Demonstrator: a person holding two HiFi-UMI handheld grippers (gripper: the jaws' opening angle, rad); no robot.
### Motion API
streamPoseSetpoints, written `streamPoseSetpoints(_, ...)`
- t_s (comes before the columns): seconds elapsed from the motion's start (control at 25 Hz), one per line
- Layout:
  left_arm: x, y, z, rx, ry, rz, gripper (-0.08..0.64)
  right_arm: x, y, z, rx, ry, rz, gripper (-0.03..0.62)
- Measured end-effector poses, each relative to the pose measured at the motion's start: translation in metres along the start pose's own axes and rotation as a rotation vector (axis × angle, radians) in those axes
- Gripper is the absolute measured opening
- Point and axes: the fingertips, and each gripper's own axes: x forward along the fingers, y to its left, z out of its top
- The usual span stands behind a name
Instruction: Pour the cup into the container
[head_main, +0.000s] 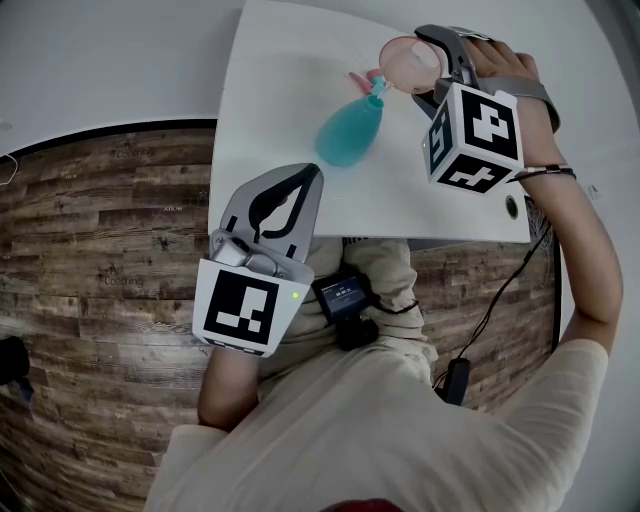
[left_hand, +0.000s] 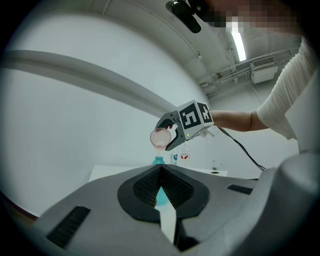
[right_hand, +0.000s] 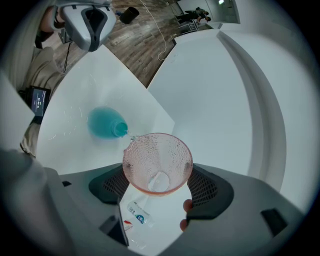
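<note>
We hold the pink cup (head_main: 408, 62) clamped in the right gripper (head_main: 428, 70), tipped lip-down above the teal container (head_main: 348, 130) on the white table (head_main: 280, 60) so the pour lands inside; left gripper (head_main: 310, 180) closed, empty, parked clear.

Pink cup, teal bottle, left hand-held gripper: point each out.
pink cup (right_hand: 157, 156): right gripper view, inner wall.
teal bottle (head_main: 348, 135): head view, middle of its body.
left hand-held gripper (left_hand: 160, 168): left gripper view, where its fingertips meet.

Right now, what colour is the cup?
The cup is see-through pink with a bumpy texture; the right gripper view shows it best.
</note>
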Motion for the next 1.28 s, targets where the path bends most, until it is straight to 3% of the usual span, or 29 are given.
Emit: streamPoseSetpoints(1.28, -0.0003, -0.0029, 0.0007, -0.001, -0.005, -0.003, 0.011, -0.0069, -0.0051, -0.0016, -0.065, 0.032, -0.056, 0.371)
